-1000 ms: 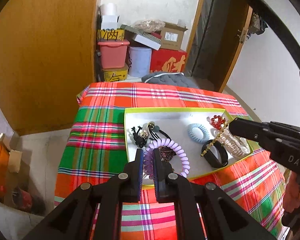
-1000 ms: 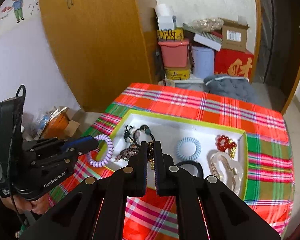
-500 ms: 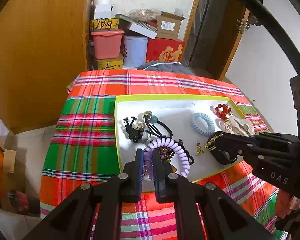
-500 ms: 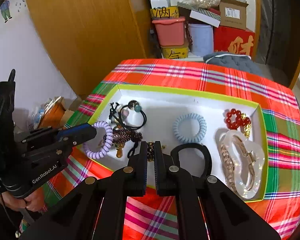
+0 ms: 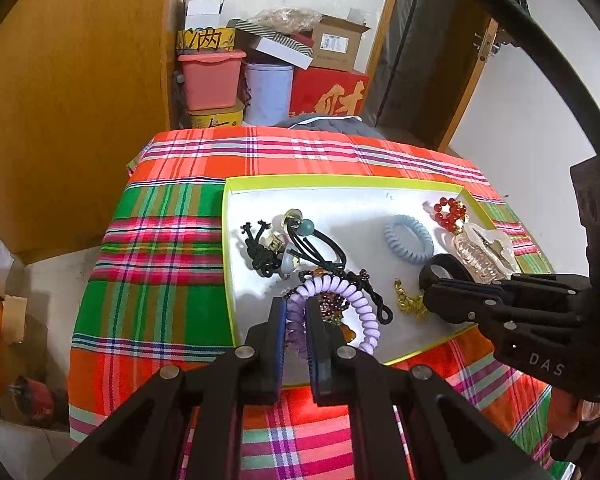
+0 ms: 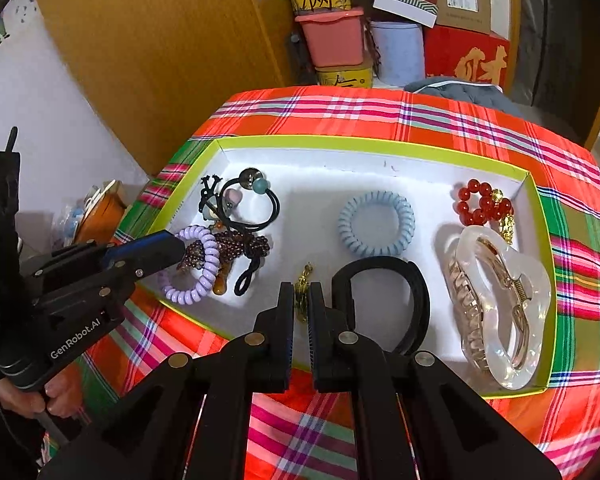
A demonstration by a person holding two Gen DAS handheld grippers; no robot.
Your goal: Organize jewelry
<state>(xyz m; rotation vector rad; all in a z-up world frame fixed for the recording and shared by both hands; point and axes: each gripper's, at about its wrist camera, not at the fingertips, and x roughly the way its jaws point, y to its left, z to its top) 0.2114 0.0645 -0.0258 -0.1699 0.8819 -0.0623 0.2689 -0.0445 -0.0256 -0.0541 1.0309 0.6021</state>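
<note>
From the left wrist view, the left claw (image 5: 296,322) is closed on the near side of the lilac coil hair tie (image 5: 356,306), which hangs low over the front left part of the white tray (image 5: 340,188); its far loop lies right against the dark beaded bracelet (image 5: 332,304) and the looped black cord (image 5: 374,300), so I'd judge the main risk is that a lift or a drag hooks those and pulls the whole tangle along, or that the springy coil slips out of so thin a pinch. The right claw (image 5: 430,300) comes in from the side with a small gold chain (image 5: 410,304) at its tip, just beside that same clutter. From the right wrist view, the right claw (image 6: 300,304) is pinched shut on the gold chain, low over the tray's front middle, with the black headband (image 6: 416,284) just beside its right finger; the chain is fine and dangles, so it could snag there or slide free. The blue coil tie (image 6: 376,224), the red bead bracelet (image 6: 480,202) and the clear hair clip (image 6: 500,300) lie apart farther right. The counter wears a bright plaid cloth (image 6: 380,112) that could ruck if the tray is shoved. Behind stand a wooden wardrobe (image 6: 160,52) and stacked boxes and tubs (image 6: 380,24).
</note>
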